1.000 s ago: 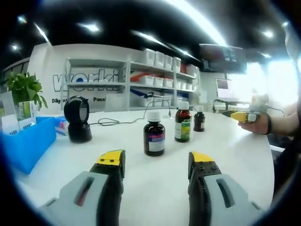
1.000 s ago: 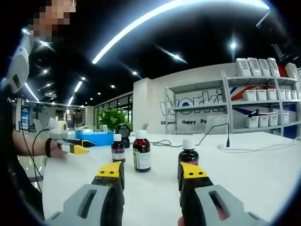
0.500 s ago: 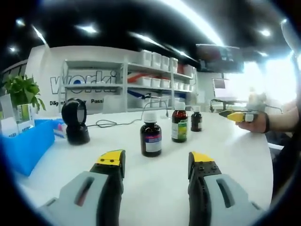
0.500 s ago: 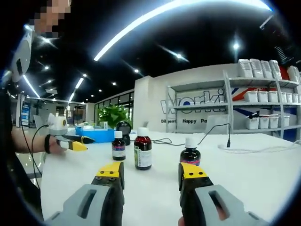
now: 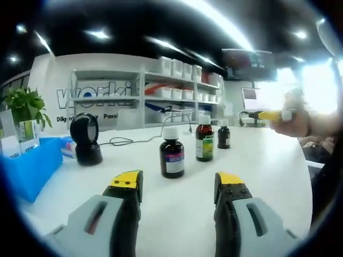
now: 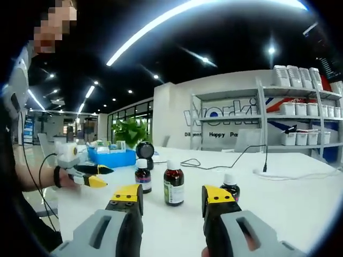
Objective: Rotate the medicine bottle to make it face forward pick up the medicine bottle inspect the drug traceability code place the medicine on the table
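Three brown medicine bottles with white caps stand in a row on the white table (image 5: pixel 262 160). In the left gripper view the nearest bottle (image 5: pixel 172 153) is ahead of my open left gripper (image 5: pixel 178 182), then the green-labelled bottle (image 5: pixel 204 140) and the small far bottle (image 5: pixel 224 135). My right gripper (image 5: pixel 265 114) hangs above the table at the right, held by a hand. In the right gripper view my open right gripper (image 6: pixel 171 194) points at the green-labelled bottle (image 6: pixel 174 184), between the small bottle (image 6: pixel 142 175) and the third bottle (image 6: pixel 231 187), partly hidden by a jaw. The left gripper (image 6: pixel 96 175) sits at the left, jaws apart.
A black scanner (image 5: pixel 87 138) on a stand, with a cable (image 5: pixel 128 140), stands left of the bottles. A blue bin (image 5: pixel 29 166) and a potted plant (image 5: pixel 24 103) are at the far left. Shelves with white boxes (image 5: pixel 179 80) line the back wall.
My right gripper has risen above the table and tilted, so the bottles sit lower in its view. The left gripper and the bottles stay put.
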Motion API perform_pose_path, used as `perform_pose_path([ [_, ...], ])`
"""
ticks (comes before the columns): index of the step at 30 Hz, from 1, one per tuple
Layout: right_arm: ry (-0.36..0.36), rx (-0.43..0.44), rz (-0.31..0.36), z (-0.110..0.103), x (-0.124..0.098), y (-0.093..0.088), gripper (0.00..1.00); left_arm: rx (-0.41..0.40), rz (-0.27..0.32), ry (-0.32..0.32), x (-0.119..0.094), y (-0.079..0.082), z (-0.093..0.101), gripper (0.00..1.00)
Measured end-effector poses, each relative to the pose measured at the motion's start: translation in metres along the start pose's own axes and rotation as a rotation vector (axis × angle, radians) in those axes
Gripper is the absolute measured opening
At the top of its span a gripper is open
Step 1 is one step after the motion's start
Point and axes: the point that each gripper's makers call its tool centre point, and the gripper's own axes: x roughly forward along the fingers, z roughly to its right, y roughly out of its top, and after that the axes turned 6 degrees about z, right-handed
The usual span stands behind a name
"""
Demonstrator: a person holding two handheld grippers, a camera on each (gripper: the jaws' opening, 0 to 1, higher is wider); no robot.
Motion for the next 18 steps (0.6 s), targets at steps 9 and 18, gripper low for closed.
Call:
perform_pose_path([
  [9,-0.004,0.021,-0.018,-0.029,0.042,0.014,0.38,-0.027,0.002,-0.025,-0.001,-0.001,0.002,0.45],
  [18,-0.027,0.029,-0.037,-0.048,0.064,0.011,0.37,-0.048,-0.009,-0.045,-0.008,0.005,0.001,0.45],
])
